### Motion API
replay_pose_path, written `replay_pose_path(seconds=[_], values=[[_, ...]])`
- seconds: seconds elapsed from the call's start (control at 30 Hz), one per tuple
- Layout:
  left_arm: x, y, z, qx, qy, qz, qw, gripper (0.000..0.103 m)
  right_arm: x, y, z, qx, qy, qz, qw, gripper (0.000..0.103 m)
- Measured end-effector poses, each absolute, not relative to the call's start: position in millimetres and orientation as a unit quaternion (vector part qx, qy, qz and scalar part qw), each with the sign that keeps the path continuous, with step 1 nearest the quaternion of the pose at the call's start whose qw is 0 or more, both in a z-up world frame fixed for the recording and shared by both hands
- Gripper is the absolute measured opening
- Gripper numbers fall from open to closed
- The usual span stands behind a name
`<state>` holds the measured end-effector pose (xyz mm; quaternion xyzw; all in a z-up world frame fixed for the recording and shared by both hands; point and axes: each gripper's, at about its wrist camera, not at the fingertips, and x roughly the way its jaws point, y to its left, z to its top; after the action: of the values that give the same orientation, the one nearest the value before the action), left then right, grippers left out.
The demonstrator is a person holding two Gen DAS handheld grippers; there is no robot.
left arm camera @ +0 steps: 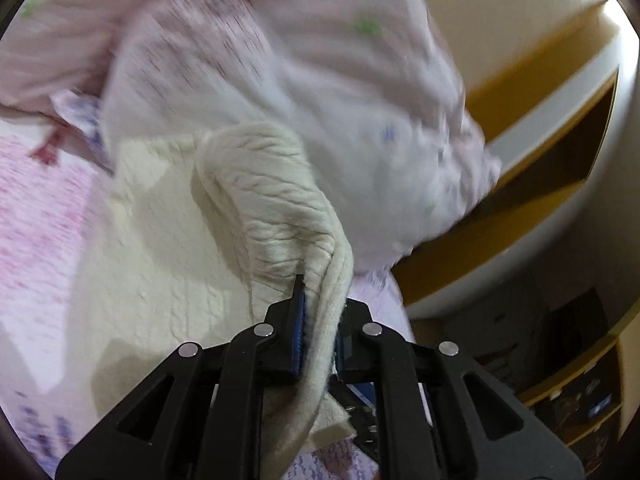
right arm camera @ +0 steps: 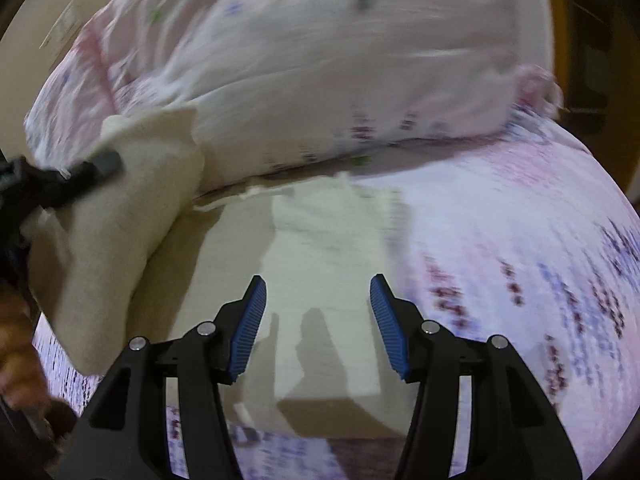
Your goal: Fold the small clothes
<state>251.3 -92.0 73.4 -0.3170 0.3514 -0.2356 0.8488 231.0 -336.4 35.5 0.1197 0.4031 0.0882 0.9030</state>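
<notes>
A small cream knit garment [left arm camera: 168, 248] lies on a pink floral bedsheet [left arm camera: 36, 216]. My left gripper [left arm camera: 318, 312] is shut on one edge of it and holds that edge lifted, so the cloth drapes over the fingers. In the right wrist view the same garment [right arm camera: 320, 264] lies spread flat, with its lifted part at the left held by the left gripper [right arm camera: 96, 166]. My right gripper [right arm camera: 318, 292] is open and empty just above the flat part of the garment.
A pink patterned pillow or quilt [right arm camera: 320, 64] lies bunched behind the garment, also in the left wrist view [left arm camera: 300, 80]. A white and yellow-brown shelf unit [left arm camera: 560, 128] stands beyond the bed's right edge. The person's hand [right arm camera: 16, 344] shows at the far left.
</notes>
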Motion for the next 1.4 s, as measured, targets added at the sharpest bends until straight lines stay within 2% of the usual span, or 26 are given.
replay_pose_path(seconds=[0.17, 0.23, 0.3, 0.33, 0.37, 0.5, 0.6, 0.73, 0.97, 1.03, 1.07, 1.1, 1.3, 1.4], values=[[266, -156, 32, -0.262, 0.424, -0.238, 0.833, 0.011, 226, -374, 28, 0.14, 0.407, 0.054, 0.901, 0.054], [267, -171, 23, -0.238, 0.446, -0.253, 0.825, 0.015, 226, -386, 26, 0.153, 0.41, 0.047, 0.898, 0.054], [259, -179, 28, -0.224, 0.439, -0.301, 0.817, 0.031, 227, -398, 26, 0.172, 0.411, 0.047, 0.894, 0.054], [254, -178, 34, -0.221, 0.432, -0.321, 0.813, 0.054, 227, -403, 27, 0.182, 0.409, 0.049, 0.893, 0.054], [248, -175, 41, -0.219, 0.422, -0.337, 0.813, 0.07, 228, -407, 29, 0.197, 0.406, 0.055, 0.891, 0.054], [215, -130, 75, -0.206, 0.347, -0.335, 0.851, 0.08, 229, -419, 39, 0.267, 0.401, 0.113, 0.869, 0.054], [208, -71, 78, -0.222, 0.321, -0.222, 0.893, 0.081, 237, -413, 42, 0.306, 0.409, 0.165, 0.844, 0.054], [219, -23, 43, -0.265, 0.371, -0.142, 0.879, 0.082, 250, -383, 43, 0.316, 0.438, 0.214, 0.814, 0.054], [233, -20, 6, -0.281, 0.421, -0.128, 0.853, 0.082, 275, -347, 22, 0.287, 0.48, 0.193, 0.806, 0.054], [231, -20, -2, -0.291, 0.425, -0.14, 0.845, 0.082, 281, -343, 19, 0.286, 0.481, 0.191, 0.807, 0.043], [232, -21, -4, -0.294, 0.428, -0.143, 0.842, 0.081, 284, -338, 16, 0.281, 0.482, 0.193, 0.807, 0.02], [232, -24, -5, -0.297, 0.43, -0.144, 0.841, 0.081, 285, -333, 15, 0.274, 0.483, 0.197, 0.808, 0.013], [223, -31, -4, -0.305, 0.431, -0.162, 0.834, 0.081, 255, -334, 70, 0.196, 0.359, 0.192, 0.892, 0.01], [218, -40, -3, -0.305, 0.432, -0.179, 0.829, 0.081, 251, -339, 72, 0.163, 0.362, 0.157, 0.905, 0.01]])
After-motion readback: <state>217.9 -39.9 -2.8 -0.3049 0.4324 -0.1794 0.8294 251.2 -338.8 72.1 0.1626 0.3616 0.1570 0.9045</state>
